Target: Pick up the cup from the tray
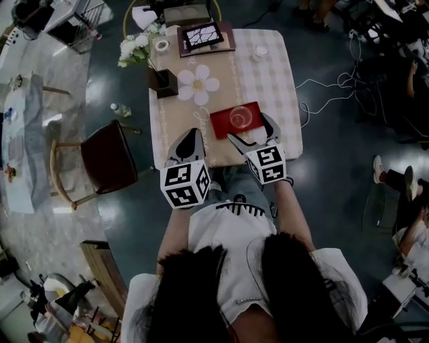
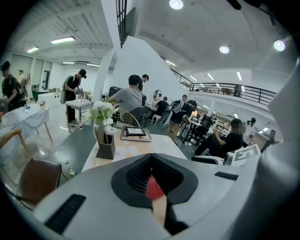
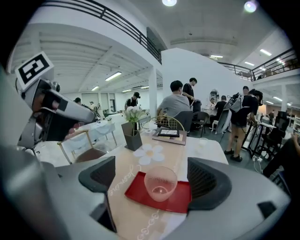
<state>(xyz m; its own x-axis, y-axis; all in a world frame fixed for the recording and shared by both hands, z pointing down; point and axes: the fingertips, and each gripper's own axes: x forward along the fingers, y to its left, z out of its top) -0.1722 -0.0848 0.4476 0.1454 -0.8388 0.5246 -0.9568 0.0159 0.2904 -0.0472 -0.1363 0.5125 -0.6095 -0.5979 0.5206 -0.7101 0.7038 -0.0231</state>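
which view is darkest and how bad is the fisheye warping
Head view is the darkest, dim all over; left gripper view is bright but strongly bowed, with black corners and glaring ceiling lights; right gripper view bends the railing too, yet the cup and red tray are sharp.

Your right claw (image 3: 154, 179) has an open path between its spread jaws to the cup (image 3: 160, 183), with bare tray (image 3: 183, 202) either side, and the vase (image 3: 132, 130) stands well away at the worktop's (image 3: 140, 220) far left.
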